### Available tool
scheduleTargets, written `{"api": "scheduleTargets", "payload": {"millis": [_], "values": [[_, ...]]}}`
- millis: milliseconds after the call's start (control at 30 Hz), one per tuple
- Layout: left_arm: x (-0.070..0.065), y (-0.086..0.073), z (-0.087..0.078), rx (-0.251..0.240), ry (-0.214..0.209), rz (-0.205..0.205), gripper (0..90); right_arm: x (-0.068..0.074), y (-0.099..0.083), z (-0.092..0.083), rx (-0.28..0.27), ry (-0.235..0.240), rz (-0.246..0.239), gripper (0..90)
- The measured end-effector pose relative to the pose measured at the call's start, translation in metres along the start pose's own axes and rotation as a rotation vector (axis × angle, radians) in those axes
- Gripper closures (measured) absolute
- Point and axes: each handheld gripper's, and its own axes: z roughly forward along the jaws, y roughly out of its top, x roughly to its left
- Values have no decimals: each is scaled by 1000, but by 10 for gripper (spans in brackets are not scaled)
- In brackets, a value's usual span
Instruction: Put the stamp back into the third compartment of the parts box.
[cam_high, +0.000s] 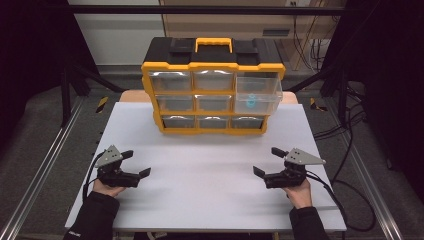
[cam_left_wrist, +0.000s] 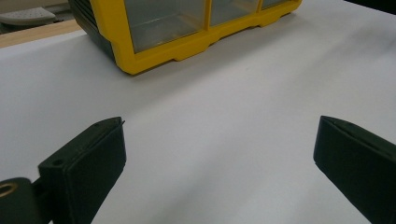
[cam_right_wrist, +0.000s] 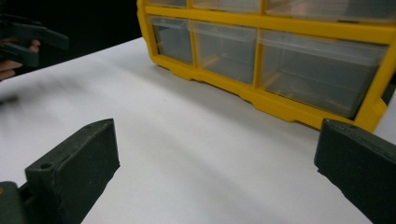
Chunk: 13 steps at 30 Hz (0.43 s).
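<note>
White tabletop (cam_high: 210, 165) lies under left tool (cam_high: 135, 164) and right tool (cam_high: 266, 161), both spread wide, gripping nothing.

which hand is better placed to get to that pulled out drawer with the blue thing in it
Right, probably. The pulled-out drawer sits at the top right of the organizer, the same side as the right gripper. The left gripper would have to cross the whole table. Both are open and hold nothing.

— Bright enough?
— The white surface (cam_high: 210, 170) is evenly lit from above; the edges of the high view fall into darkness.
— Sharp?
— Soft throughout. Glare on the organizer (cam_high: 213, 92) drawers, and the near tongs (cam_left_wrist: 219, 163) look blurred.
</note>
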Motion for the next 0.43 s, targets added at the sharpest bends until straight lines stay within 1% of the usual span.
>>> {"api": "scheduleTargets", "payload": {"millis": [67,167,200,300,367,433], "values": [[-1,0,1,3,-1,1,21,-3,-4,0,2,3,9,1],[-1,0,1,4,0,2,21,-6,-7,-1,0,1,3,1],[-1,0,1,4,-1,3,21,-8,-9,-2,1,1,13,0],[-1,0,1,4,-1,3,21,-10,-11,-2,3,1,20,1],[-1,0,1,5,-1,3,21,-11,-12,-2,16,-6,12,1],[-1,0,2,6,-1,4,21,-11,-12,-2,14,-3,14,1]]}}
